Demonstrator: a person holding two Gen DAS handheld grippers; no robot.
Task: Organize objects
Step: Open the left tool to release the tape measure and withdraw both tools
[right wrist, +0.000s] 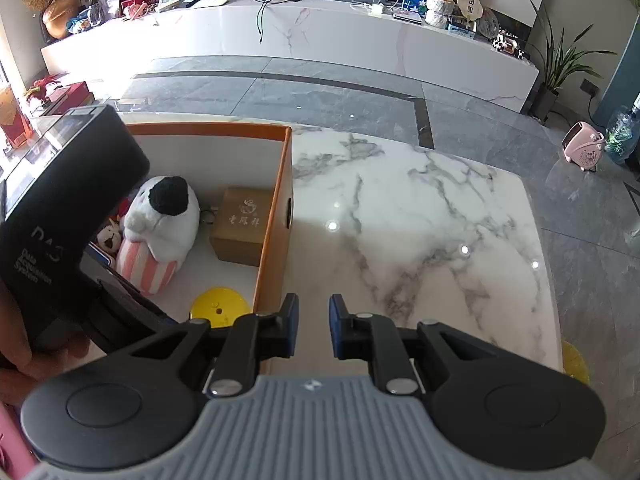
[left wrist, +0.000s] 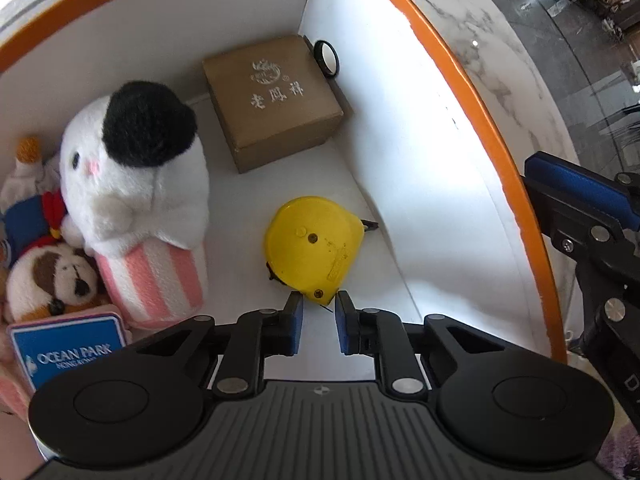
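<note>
The left claw [left wrist: 319, 322] points steeply down into the orange-rimmed box [left wrist: 472, 92], its blue pads drawn narrow with a small gap between them. The near corner of the yellow tape measure [left wrist: 310, 246] sits right at that gap, just in front of the fingertips; whether the pads press on it I cannot tell. No other thing is between them.

The tape measure lies flat on the white floor of the box, its short tape end poking out toward the box's right wall. Beyond the tape measure, in the far corner of the box, stands a brown cardboard carton [left wrist: 272, 100] with pale printed characters on its lid, and a small black ring [left wrist: 327, 58] leans against the box wall just beside it. Left of the tape measure, a white plush with a black patch [left wrist: 136, 168] sits on a pink-and-white striped cushion base [left wrist: 152, 276]; further left are a brown-and-white plush [left wrist: 52, 276], a small figure in blue and red [left wrist: 28, 200], and a blue Ocean Park tag [left wrist: 68, 352].

The right claw [right wrist: 314, 330] hangs outside the box, over the marble counter [right wrist: 420, 220] just past the box's orange side wall, its pads close together and empty.
</note>
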